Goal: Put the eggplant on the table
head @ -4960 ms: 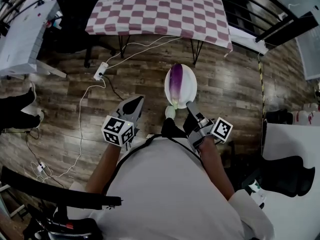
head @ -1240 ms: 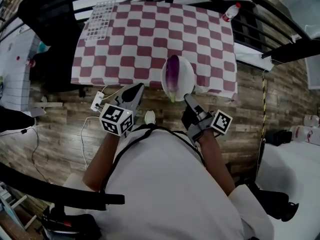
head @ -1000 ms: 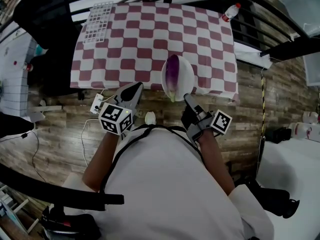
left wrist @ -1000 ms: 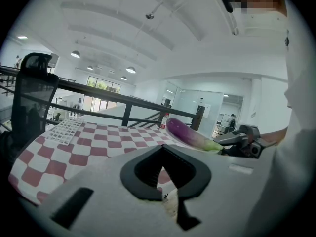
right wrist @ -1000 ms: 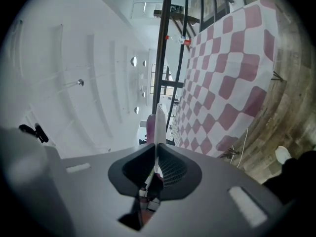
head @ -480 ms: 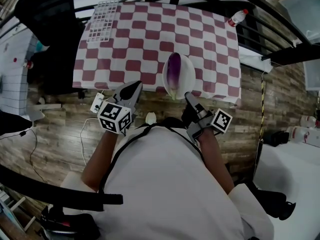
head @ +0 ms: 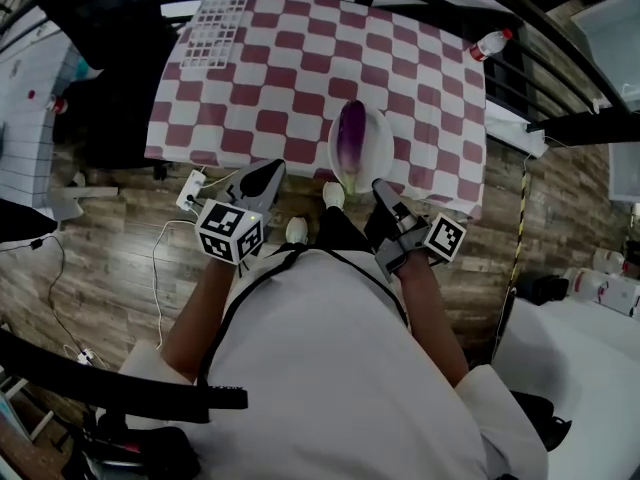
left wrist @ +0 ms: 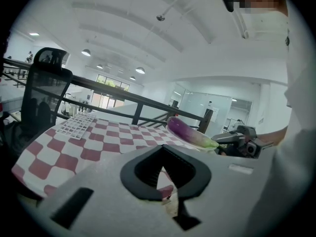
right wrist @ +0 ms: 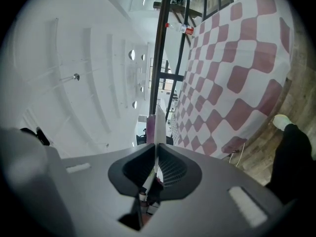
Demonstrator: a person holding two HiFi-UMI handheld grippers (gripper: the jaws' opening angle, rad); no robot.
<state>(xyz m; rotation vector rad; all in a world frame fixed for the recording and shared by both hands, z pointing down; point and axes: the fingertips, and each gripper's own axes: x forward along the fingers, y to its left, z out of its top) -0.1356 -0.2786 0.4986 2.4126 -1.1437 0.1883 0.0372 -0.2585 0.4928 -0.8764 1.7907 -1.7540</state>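
**Over the table's near edge, eggplant not yet set down**

At the near edge of the table [head: 300, 68], with its red-and-white checked cloth, I have the eggplant [head: 350, 133] lying lengthwise in a white plate [head: 380, 148]. The right gripper [head: 381, 188] is clamped on the plate's near rim; in the right gripper view the thin white rim runs straight between its jaws. The left gripper [head: 267, 174] hangs just left of the plate with its jaws together and nothing between them.

My read is that the carry is mostly done. The plate is over the cloth, but I cannot tell whether it touches it. In the left gripper view it seems held a little above the surface. What remains is to lower it and let go of the rim.

The plate holds only the eggplant. Elsewhere on the table are a white grid rack [head: 215, 28] at the far left corner and a bottle [head: 492, 43] at the far right.
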